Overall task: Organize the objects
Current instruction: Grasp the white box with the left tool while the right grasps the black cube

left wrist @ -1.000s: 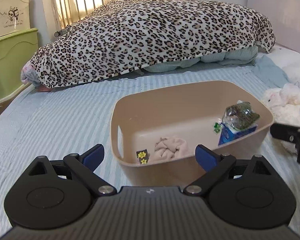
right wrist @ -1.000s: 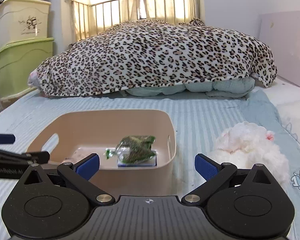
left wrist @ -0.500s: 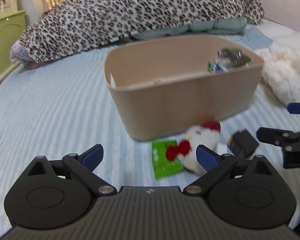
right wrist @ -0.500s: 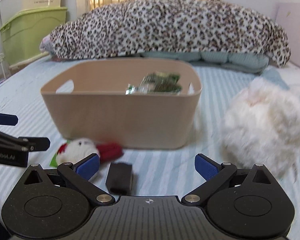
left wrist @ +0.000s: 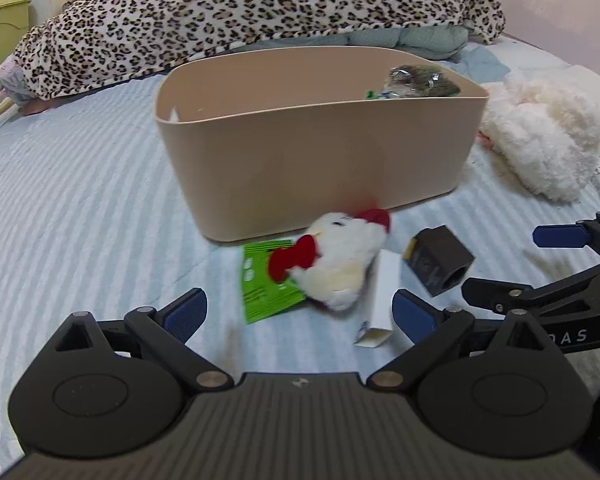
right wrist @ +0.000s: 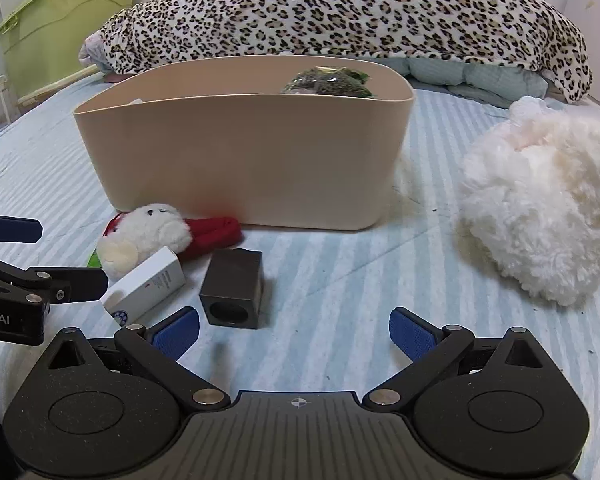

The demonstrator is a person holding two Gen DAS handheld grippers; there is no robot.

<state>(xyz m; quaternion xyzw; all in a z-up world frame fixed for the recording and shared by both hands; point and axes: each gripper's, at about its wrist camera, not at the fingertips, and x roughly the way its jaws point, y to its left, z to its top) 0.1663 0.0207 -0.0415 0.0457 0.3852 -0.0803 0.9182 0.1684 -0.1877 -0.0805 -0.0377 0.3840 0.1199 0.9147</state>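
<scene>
Beige plastic bin point(left wrist: 320, 160) stands on the striped bedsheet point(left wrist: 80, 200); a green snack bag point(left wrist: 420, 80) shows above its rim. Just in front lie a white plush toy with red bows point(left wrist: 340, 264) on a green packet point(left wrist: 264, 292), a white carton point(left wrist: 384, 292) and a black box point(right wrist: 232, 292). Your left gripper point(left wrist: 298, 312) and right gripper point(right wrist: 294, 334) are both spread wide, holding nothing. Risk: the items crowd together, so closing on the plush may drag the packet or nudge the carton. Compared with half a second ago, both grippers sit lower and closer to the cluster.
</scene>
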